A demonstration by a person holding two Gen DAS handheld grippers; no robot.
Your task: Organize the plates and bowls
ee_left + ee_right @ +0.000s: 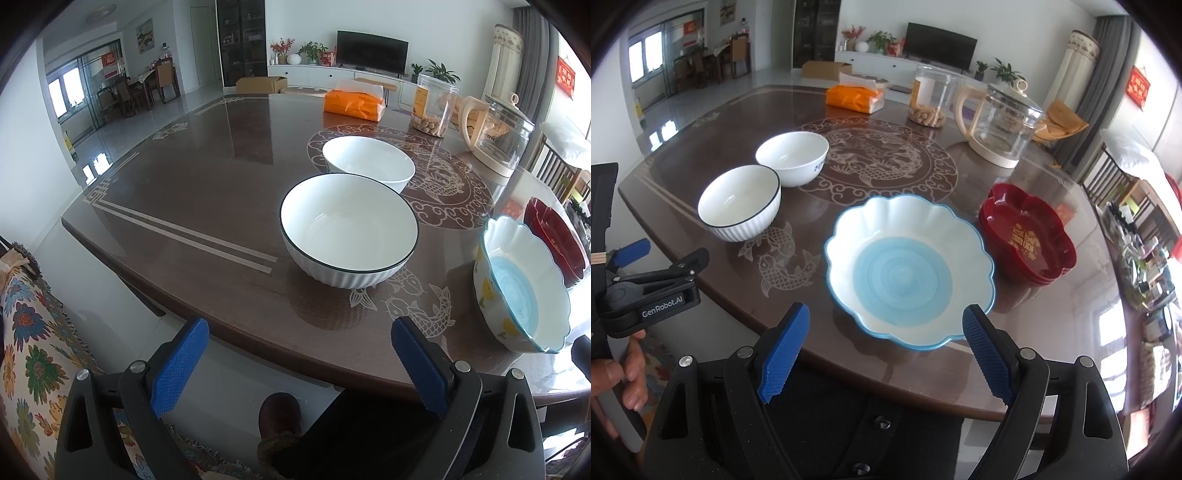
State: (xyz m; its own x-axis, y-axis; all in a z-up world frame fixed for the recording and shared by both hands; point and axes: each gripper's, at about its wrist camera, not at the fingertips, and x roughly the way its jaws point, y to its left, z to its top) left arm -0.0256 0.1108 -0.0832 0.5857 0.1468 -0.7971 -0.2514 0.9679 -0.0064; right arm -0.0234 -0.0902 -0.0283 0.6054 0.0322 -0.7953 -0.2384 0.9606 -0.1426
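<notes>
Left wrist view: the left gripper point(295, 365) hangs over the near edge of the brown patterned surface point(207, 206), its blue-padded fingers point(179, 365) spread wide with nothing between them. Ahead of it stands the ribbed bowl with a dark rim point(349, 229), and just behind that, close beside it, the plain white bowl point(368, 162). Off to the right sits the scalloped blue-and-white bowl point(524, 284), with the stack of red dishes point(554, 236) just beyond it (they look near each other, though whether they touch is hard to tell).

In the right wrist view the right gripper point(884, 354) is likewise spread wide and empty, its fingers point(785, 354) flanking the near rim of the scalloped bowl without touching it. A hand point(617, 373) grips the left tool's handle at the left edge. Farther back on the surface stand an orange tissue pack point(855, 98), a clear jar of snacks point(931, 98) and a glass kettle point(1001, 122).
</notes>
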